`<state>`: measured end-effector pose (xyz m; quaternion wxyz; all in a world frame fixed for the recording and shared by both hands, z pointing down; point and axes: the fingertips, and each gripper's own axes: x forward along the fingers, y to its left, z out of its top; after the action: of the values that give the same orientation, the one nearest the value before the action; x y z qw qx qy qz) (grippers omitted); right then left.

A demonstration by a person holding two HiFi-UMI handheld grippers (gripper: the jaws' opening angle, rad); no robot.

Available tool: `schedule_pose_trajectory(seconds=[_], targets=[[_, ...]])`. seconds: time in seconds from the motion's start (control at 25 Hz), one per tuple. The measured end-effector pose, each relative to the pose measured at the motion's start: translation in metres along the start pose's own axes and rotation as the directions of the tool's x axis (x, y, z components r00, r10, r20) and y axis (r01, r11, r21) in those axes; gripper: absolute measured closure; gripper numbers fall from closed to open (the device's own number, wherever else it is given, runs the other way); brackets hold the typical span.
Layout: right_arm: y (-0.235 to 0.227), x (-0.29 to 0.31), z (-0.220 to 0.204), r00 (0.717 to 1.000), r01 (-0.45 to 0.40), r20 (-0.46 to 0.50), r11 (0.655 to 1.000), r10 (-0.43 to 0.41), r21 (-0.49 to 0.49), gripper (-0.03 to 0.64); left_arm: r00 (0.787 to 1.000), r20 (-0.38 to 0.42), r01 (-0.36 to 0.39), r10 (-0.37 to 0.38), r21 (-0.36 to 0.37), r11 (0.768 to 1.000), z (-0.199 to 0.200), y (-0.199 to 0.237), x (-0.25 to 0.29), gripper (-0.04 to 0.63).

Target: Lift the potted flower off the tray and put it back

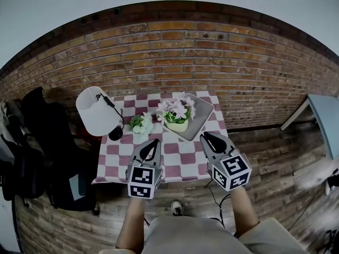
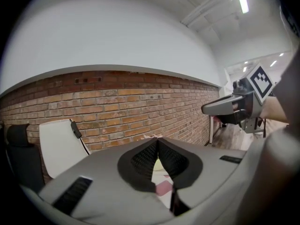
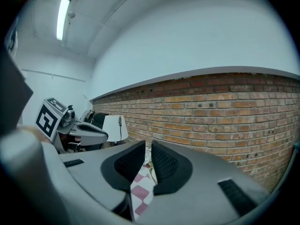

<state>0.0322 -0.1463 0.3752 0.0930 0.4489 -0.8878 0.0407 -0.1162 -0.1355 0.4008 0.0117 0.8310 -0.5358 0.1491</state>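
Note:
The potted flower (image 1: 177, 114), pink and white blooms in a pale pot, stands on the grey tray (image 1: 203, 110) at the back right of the checkered table (image 1: 175, 163). My left gripper (image 1: 154, 141) hovers over the table's front half, short of the tray and to its left; its jaws are shut and empty (image 2: 157, 139). My right gripper (image 1: 204, 136) hangs just before the tray's near edge, its jaws all but together with nothing between them (image 3: 148, 144). Both point at the brick wall. Each gripper view is largely blocked by its own jaws, with only slivers of cloth showing.
A lamp with a white shade (image 1: 97, 111) leans at the table's back left. A small white-flowered pot (image 1: 142, 123) sits between lamp and tray. A brick wall (image 1: 175, 57) runs behind. Dark bags (image 1: 37, 152) lie on the floor at left.

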Motion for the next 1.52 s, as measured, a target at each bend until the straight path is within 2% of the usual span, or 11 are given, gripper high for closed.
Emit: schedule_pose_trajectory(seconds=[0.32,0.52,0.76,0.92,1.08,1.28,1.52], targets=[[-0.011,0.031,-0.014,0.998,0.021,-0.053,0.999,-0.019,0.04,0.56,0.995,-0.088,0.038,-0.039,-0.012,0.999,-0.023,0.016,0.029,0.543],[-0.02,0.047,-0.025,0.995,0.027,-0.094,0.999,-0.023,0.033,0.5,0.989,-0.112,0.091,-0.093,-0.02,0.996,-0.031,0.015,0.05,0.48],[-0.025,0.074,-0.049,0.985,-0.035,-0.165,0.998,0.044,0.057,0.414,0.982,-0.139,0.12,-0.127,-0.056,0.991,-0.049,0.018,0.078,0.431],[-0.036,0.096,-0.068,0.977,-0.057,-0.201,0.995,0.071,0.076,0.396,0.972,-0.182,0.137,-0.147,-0.067,0.988,-0.067,0.019,0.096,0.4],[-0.051,0.119,-0.09,0.963,-0.077,-0.252,0.993,0.099,0.095,0.382,0.964,-0.22,0.137,-0.152,-0.08,0.987,-0.085,0.024,0.12,0.4],[-0.064,0.148,-0.117,0.943,-0.121,-0.296,0.985,0.153,0.122,0.357,0.948,-0.277,0.124,-0.156,-0.129,0.984,-0.111,0.029,0.151,0.394],[-0.071,0.176,-0.159,0.891,-0.219,-0.392,0.973,0.23,0.072,0.318,0.938,-0.294,0.132,-0.183,-0.184,0.974,-0.14,0.032,0.189,0.352]])
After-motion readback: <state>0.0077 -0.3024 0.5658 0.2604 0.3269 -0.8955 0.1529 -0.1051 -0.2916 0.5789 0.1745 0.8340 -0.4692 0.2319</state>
